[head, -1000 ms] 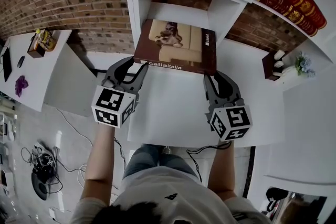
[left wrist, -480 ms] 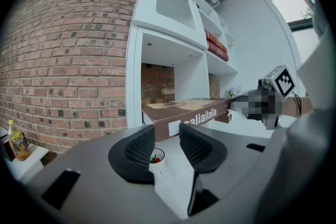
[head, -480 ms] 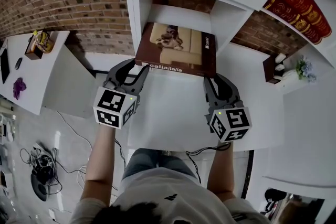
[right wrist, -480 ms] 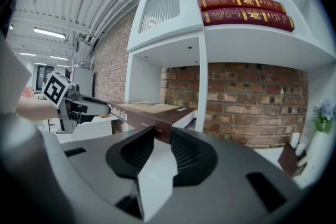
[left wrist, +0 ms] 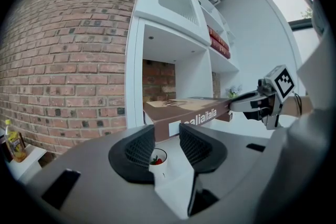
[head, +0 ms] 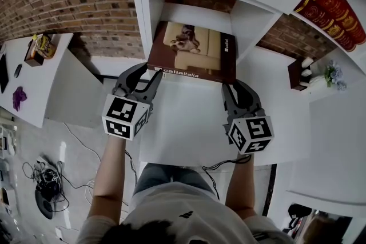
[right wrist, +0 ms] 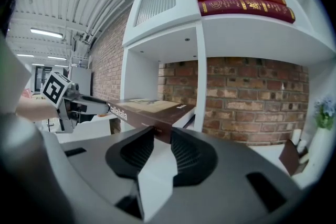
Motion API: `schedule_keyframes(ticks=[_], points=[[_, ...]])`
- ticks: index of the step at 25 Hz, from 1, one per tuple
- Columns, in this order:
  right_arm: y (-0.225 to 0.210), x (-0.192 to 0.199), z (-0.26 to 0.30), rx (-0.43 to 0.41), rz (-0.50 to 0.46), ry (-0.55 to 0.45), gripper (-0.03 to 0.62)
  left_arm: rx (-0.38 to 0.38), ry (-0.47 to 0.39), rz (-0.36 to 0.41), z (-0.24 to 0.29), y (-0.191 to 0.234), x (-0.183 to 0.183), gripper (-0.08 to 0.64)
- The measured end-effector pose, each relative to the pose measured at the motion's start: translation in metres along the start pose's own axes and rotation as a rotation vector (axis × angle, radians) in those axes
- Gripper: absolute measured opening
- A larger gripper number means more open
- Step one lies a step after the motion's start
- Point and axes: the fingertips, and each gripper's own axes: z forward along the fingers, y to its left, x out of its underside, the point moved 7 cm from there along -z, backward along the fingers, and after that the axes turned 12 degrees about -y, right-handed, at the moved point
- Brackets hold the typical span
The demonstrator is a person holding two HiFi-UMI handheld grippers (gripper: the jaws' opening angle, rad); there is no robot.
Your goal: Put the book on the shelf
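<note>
Insertion is the step in hand, as I read it. The book (head: pixel 191 51) lies flat with its cover up and its far half already inside the open cubby (head: pixel 197 13) of the white shelf unit. Its titled spine edge still sticks out of the cubby's mouth towards me.

I hold it at both near corners. The left gripper (head: pixel 146 72) is clamped on the corner at the cubby's left wall. In the left gripper view the ribbed pads (left wrist: pixel 143 145) sit either side of the brown spine edge, spread only as wide as the book (left wrist: pixel 189 113) is thick. The right gripper (head: pixel 234 86) pinches the corner at the cubby's right wall the same way, its jaws closed on the book (right wrist: pixel 152 110).

From the left gripper view the near end seems to hang in front of the cubby rather than rest on anything. I cannot tell whether the far end touches the cubby floor.

Next I should push both hands evenly towards the cubby's back wall, keeping the book square so neither corner catches a side wall. Then I lower it, let go with both grippers and draw back. Red volumes (head: pixel 329 6) sit on a shelf to the cubby's right, out of the way.
</note>
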Motion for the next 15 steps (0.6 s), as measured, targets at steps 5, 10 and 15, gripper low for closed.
schedule_keyframes(ticks=[5,10,15], points=[[-0.003,0.000,0.007,0.010,0.006,0.001,0.109,0.001,0.000,0.000,0.006,0.003,0.000,0.155],[-0.007,0.002,0.013,0.018,0.012,0.003,0.110,-0.006,-0.004,-0.003,0.012,0.005,0.001,0.155],[-0.010,0.002,0.019,0.028,0.017,0.004,0.112,-0.015,-0.006,-0.004,0.017,0.007,0.001,0.155]])
